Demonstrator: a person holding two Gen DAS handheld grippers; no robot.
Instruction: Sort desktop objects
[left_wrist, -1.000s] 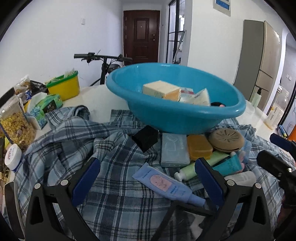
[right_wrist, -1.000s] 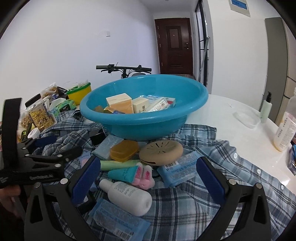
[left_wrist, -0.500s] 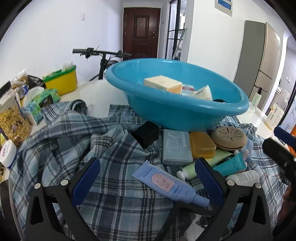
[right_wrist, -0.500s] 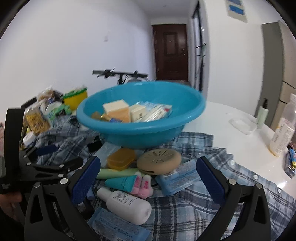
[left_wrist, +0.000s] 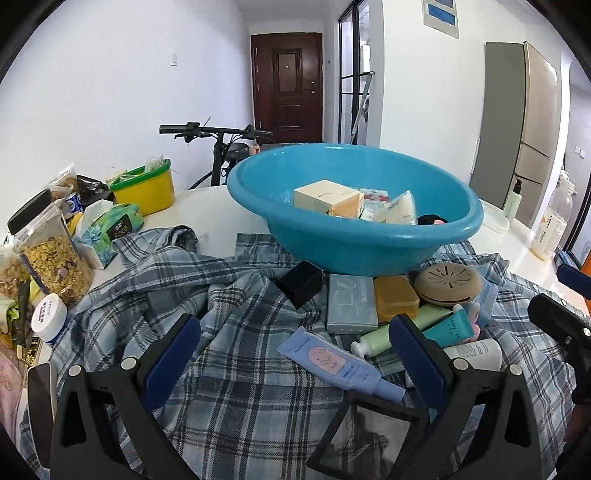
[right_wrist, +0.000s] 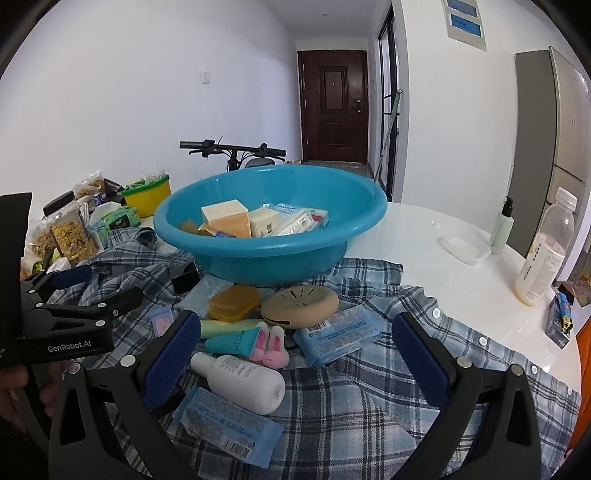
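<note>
Basin (left_wrist: 354, 236) farther off now; boxes inside.

Two low, close wrist views, both facing the blue basin (left_wrist: 354, 221) (right_wrist: 269, 236).

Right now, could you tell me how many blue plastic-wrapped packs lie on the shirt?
2: one pack right of the pink-capped tubes, another pack nearest the camera, before the white bottle. More may be hidden.

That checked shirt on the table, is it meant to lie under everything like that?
It looks odd: the crumpled blue checked shirt is spread over the white table like a cloth, with the blue plastic basin and loose toiletries on it.
</note>
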